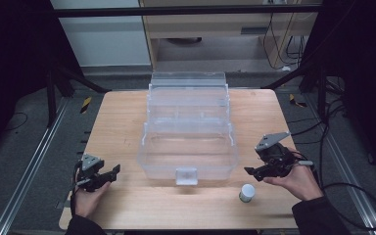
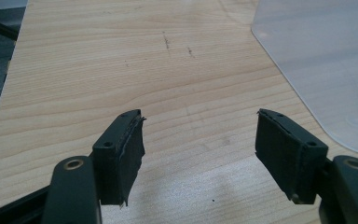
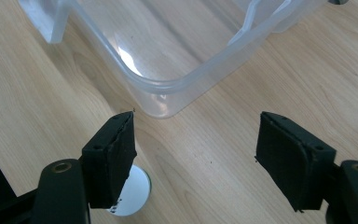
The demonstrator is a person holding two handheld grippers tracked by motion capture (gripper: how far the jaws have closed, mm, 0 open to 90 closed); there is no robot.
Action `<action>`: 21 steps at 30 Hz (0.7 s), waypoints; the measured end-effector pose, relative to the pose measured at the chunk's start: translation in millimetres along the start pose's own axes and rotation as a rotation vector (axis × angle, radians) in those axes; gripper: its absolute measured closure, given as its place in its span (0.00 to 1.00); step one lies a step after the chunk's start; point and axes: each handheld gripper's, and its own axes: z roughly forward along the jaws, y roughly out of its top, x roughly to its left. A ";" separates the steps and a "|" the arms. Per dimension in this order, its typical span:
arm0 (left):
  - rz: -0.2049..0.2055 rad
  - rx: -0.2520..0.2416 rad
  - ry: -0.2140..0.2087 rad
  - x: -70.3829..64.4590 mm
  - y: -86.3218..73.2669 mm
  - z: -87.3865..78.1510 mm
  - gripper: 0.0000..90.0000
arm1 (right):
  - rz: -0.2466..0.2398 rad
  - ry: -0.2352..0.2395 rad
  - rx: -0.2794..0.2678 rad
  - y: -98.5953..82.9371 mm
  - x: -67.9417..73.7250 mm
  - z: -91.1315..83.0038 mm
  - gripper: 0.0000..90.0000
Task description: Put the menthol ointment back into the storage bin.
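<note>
- Two grippers up, both empty. My right gripper (image 1: 256, 170) has its jaws spread wide with nothing between them, hovering over the near-right part of the table (image 1: 122, 117).
- Left gripper (image 1: 108, 174) is the same deal: jaws spread, just bare wood under it at the near-left.
- What I'd go for is the small white jar (image 1: 246, 192). It stands upright near the front edge, just nearer than and a touch left of the right gripper. In the right gripper view it peeks out under the left jaw (image 3: 133, 196), so it's off to the side, not yet between the jaws.
- Right hand is clearly the closer one; the left is well apart, across the front of the box.
- Clear plastic box (image 1: 188, 147) sits mid-table, lid swung open toward the far side, looks empty. The jar is just beside its near-right corner.
- Count: one jar, one box, two grippers.
</note>
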 end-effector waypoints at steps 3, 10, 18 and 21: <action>-0.001 -0.001 0.000 0.1 0.0 -0.2 0.36 | -0.015 0.013 0.021 1.7 4.6 0.6 0.32; -0.001 -0.001 0.000 0.3 0.1 -0.4 0.36 | -0.063 0.055 0.081 4.8 15.3 4.8 0.31; -0.001 0.001 0.000 0.5 0.2 -0.4 0.35 | -0.114 0.083 0.157 3.6 21.6 11.4 0.30; -0.001 0.002 0.000 0.6 0.2 -0.4 0.35 | -0.135 0.088 0.186 2.9 23.6 13.9 0.30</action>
